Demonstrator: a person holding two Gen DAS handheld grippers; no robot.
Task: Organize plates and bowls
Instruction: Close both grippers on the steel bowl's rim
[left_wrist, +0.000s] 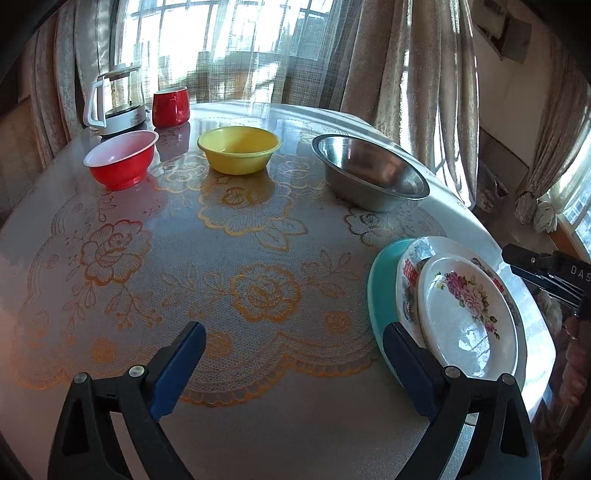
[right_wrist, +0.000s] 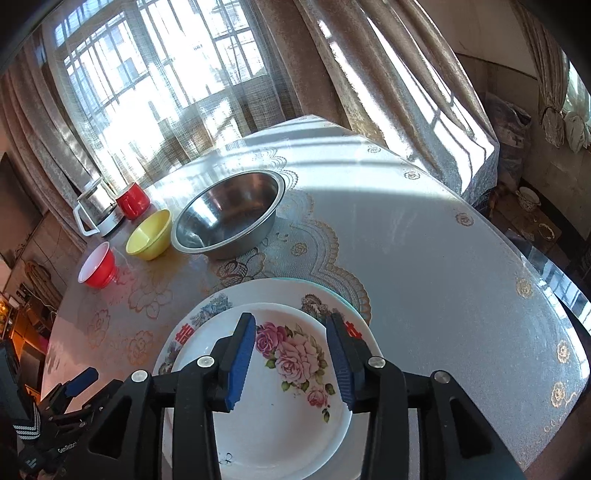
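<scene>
A stack of three plates lies at the table's near right: a small rose-patterned plate (left_wrist: 469, 317) (right_wrist: 291, 373) on a larger white plate with red characters (left_wrist: 408, 280) (right_wrist: 273, 291) on a teal plate (left_wrist: 380, 288). Along the far side stand a red bowl (left_wrist: 120, 160) (right_wrist: 96, 271), a yellow bowl (left_wrist: 239, 149) (right_wrist: 150, 234) and a steel bowl (left_wrist: 369, 171) (right_wrist: 229, 214). My left gripper (left_wrist: 291, 345) is open and empty, low over the table just left of the stack. My right gripper (right_wrist: 291, 332) is open, above the rose plate, holding nothing.
A glass kettle (left_wrist: 114, 99) (right_wrist: 98, 208) and a red mug (left_wrist: 170, 106) (right_wrist: 132, 201) stand at the far left of the lace-covered table (left_wrist: 184, 277). Curtains hang close behind. The table edge drops off to the right (right_wrist: 554, 295).
</scene>
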